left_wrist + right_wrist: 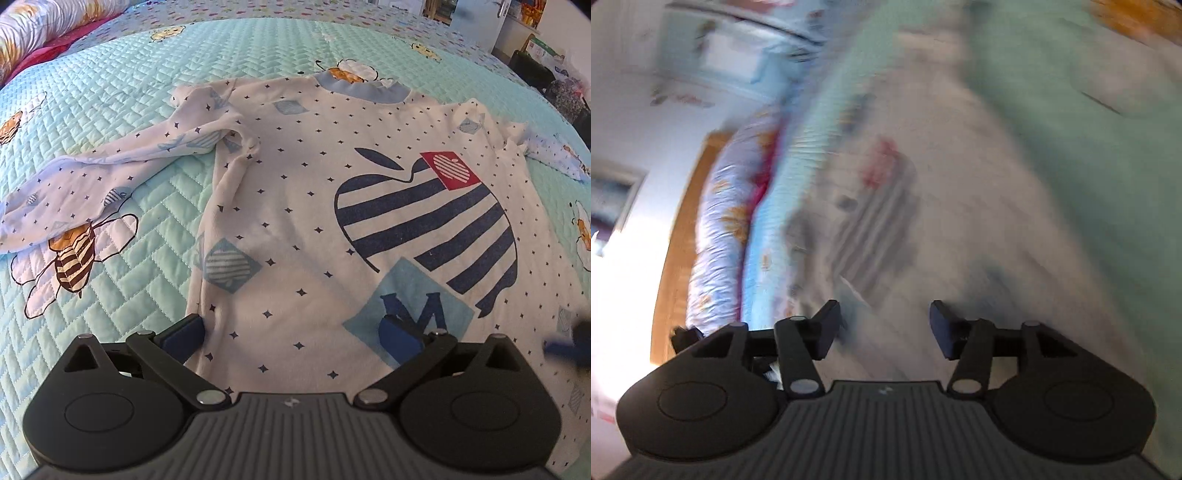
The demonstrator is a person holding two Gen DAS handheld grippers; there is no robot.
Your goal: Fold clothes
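A white long-sleeved shirt (314,206) with small dark diamonds, a navy striped apple print and a pale blue collar lies flat, front up, on the bed. Its left sleeve (74,184) trails out to the left; the other sleeve (554,155) pokes out at the right. My left gripper (291,338) stands open and wide over the shirt's near hem, one finger by the left edge and one on the blue "M" patch. A blue blur at the right edge is my right gripper (569,343). The right wrist view is smeared; there my right gripper (882,328) is open above the shirt (923,221), nothing between its fingers.
The shirt rests on a quilted mint bedspread (147,110) printed with bees. A floral rolled duvet (44,22) lies at the far left corner, beside a wooden headboard (679,236). A door and dark clutter (535,62) stand beyond the bed's far right.
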